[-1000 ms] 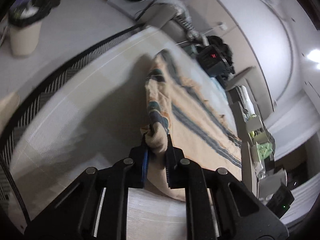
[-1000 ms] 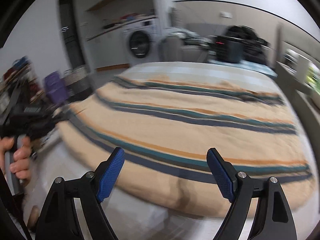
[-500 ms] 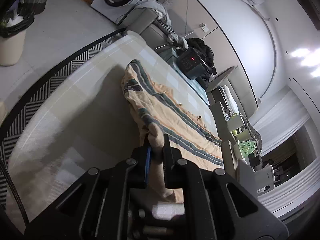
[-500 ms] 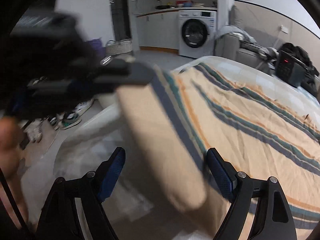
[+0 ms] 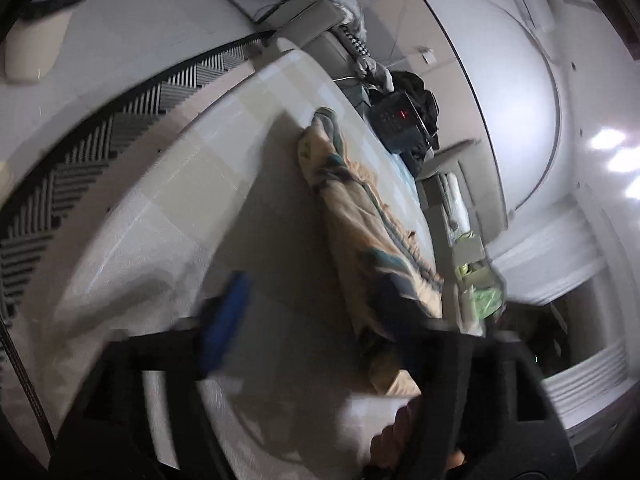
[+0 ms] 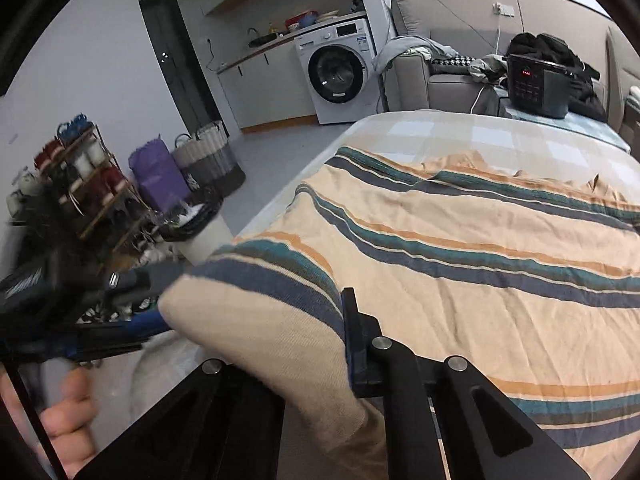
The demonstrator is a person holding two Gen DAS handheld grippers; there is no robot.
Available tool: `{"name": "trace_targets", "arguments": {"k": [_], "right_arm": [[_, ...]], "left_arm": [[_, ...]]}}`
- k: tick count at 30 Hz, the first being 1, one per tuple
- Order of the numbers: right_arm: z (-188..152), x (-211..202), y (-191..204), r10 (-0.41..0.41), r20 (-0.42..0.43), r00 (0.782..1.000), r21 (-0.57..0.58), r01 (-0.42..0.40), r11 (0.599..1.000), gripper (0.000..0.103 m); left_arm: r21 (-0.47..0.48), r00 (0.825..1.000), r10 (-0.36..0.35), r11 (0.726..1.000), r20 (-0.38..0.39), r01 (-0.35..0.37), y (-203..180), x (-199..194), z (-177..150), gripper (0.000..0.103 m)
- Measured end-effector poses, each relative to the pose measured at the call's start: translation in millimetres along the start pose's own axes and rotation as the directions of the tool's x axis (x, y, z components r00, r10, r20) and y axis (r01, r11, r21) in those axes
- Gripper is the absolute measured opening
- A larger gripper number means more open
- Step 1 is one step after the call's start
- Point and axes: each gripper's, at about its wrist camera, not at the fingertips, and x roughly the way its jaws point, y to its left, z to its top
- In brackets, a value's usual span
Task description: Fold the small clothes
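- Striped cloth (image 6: 460,248) spread over the checked bed (image 6: 460,128), near corner lifted and folded back.
- Right gripper (image 6: 316,344) clenched on that folded corner.
- Left gripper (image 5: 320,316) released, fingers wide apart, blurred, just beside the cloth's edge.
- Washing machine (image 6: 340,72) beyond the bed.

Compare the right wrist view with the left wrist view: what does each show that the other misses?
Only the right wrist view shows the right gripper shut on a fold of the striped garment, plus the storage shelf and purple bag. Only the left wrist view shows the left gripper blurred, its jaws wide apart and empty, and the zigzag rug. Both show the garment, the bed, the washing machine and the black device.
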Motion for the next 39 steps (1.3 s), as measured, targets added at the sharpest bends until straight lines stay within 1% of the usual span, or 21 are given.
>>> {"name": "trace_targets", "arguments": {"k": [1, 2, 4, 5, 6, 10, 16, 18, 20, 21, 22, 23, 24, 25, 26, 27, 28, 30, 33, 35, 39], "right_arm": [[1, -1, -1, 0.009, -0.003, 1.000, 0.006, -0.009, 1.000, 0.007], [2, -1, -2, 0.013, -0.005, 1.000, 0.007, -0.013, 1.000, 0.007], [2, 0, 1, 0.014, -0.013, 1.000, -0.003, -0.014, 1.000, 0.007], [1, 1, 2, 0.015, -0.018, 1.000, -0.006, -0.015, 1.000, 0.007], [-1, -1, 3, 0.016, -0.021, 1.000, -0.007, -0.016, 1.000, 0.007], [-1, 2, 2, 0.022, -0.034, 0.999, -0.016, -0.022, 1.000, 0.007], [-2, -5, 1, 0.025, -0.018, 1.000, -0.022, -0.026, 0.999, 0.007], [-3, -7, 2, 0.027, -0.018, 0.999, -0.021, -0.027, 0.999, 0.007], [-4, -8, 1, 0.035, -0.018, 0.999, -0.014, -0.035, 0.999, 0.007], [-4, -8, 0, 0.037, -0.018, 0.999, -0.011, -0.037, 0.999, 0.007], [-4, -7, -1, 0.044, -0.019, 0.999, -0.006, -0.044, 0.999, 0.007], [-4, -7, -2, 0.049, -0.020, 0.999, 0.000, -0.049, 0.999, 0.007], [-5, -7, -2, 0.054, -0.023, 0.998, 0.005, -0.054, 0.999, 0.007], [-5, -7, -2, 0.059, -0.025, 0.998, 0.009, -0.058, 0.998, 0.007], [-5, -6, -3, 0.062, -0.027, 0.998, 0.013, -0.062, 0.998, 0.007], [-5, -5, -3, 0.067, -0.029, 0.997, 0.016, -0.067, 0.998, 0.007], [-6, -4, -3, 0.072, -0.030, 0.997, 0.017, -0.071, 0.997, 0.007], [-7, -4, -4, 0.075, -0.028, 0.997, 0.027, -0.074, 0.997, 0.007], [-6, -7, -9, 0.090, -0.011, 0.996, 0.056, -0.090, 0.994, 0.007], [-6, -19, -14, 0.101, 0.028, 0.995, 0.076, -0.103, 0.992, 0.007], [-7, -49, -28, 0.107, 0.119, 0.987, 0.124, -0.122, 0.985, 0.007]], "left_arm": [[-0.048, 0.998, -0.052, 0.998, -0.020, 0.051, 8, 9, 9, 0.073], [-0.083, 0.996, -0.082, 0.993, -0.027, 0.079, 13, 15, 14, 0.074], [-0.131, 0.991, -0.126, 0.984, -0.047, 0.119, 19, 32, 29, 0.077], [-0.137, 0.987, -0.150, 0.980, -0.059, 0.141, 20, 43, 38, 0.080], [-0.138, 0.986, -0.153, 0.980, -0.069, 0.143, 19, 53, 46, 0.080], [-0.145, 0.980, -0.149, 0.981, -0.131, 0.130, 13, 97, 76, 0.080], [-0.109, 0.973, -0.084, 0.992, -0.215, 0.062, -15, 164, 115, 0.079], [-0.070, 0.969, -0.033, 0.997, -0.246, 0.016, -30, 192, 129, 0.077], [-0.007, 0.960, -0.003, 1.000, -0.281, 0.001, -43, 210, 140, 0.077], [0.005, 0.957, 0.009, 1.000, -0.290, -0.008, -47, 215, 143, 0.077], [0.009, 0.955, 0.022, 1.000, -0.297, -0.020, -50, 221, 149, 0.074], [0.014, 0.954, 0.039, 0.999, -0.298, -0.037, -52, 225, 154, 0.065], [0.021, 0.953, 0.056, 0.998, -0.297, -0.052, -53, 227, 158, 0.059], [0.038, 0.951, 0.085, 0.996, -0.297, -0.077, -53, 232, 163, 0.043], [0.055, 0.949, 0.108, 0.994, -0.298, -0.096, -53, 231, 159, 0.023], [0.065, 0.946, 0.130, 0.991, -0.296, -0.116, -52, 235, 162, 0.015], [0.059, 0.948, 0.136, 0.990, -0.286, -0.124, -50, 238, 165, 0.009], [0.058, 0.953, 0.129, 0.991, -0.275, -0.117, -47, 237, 164, 0.007], [0.083, 0.961, 0.133, 0.990, -0.241, -0.117, -60, 230, 165, 0.006], [0.103, 0.968, 0.127, 0.989, -0.218, -0.107, -77, 219, 161, 0.006], [0.147, 0.979, 0.098, 0.986, -0.180, -0.072, -127, 198, 159, 0.006]]}}
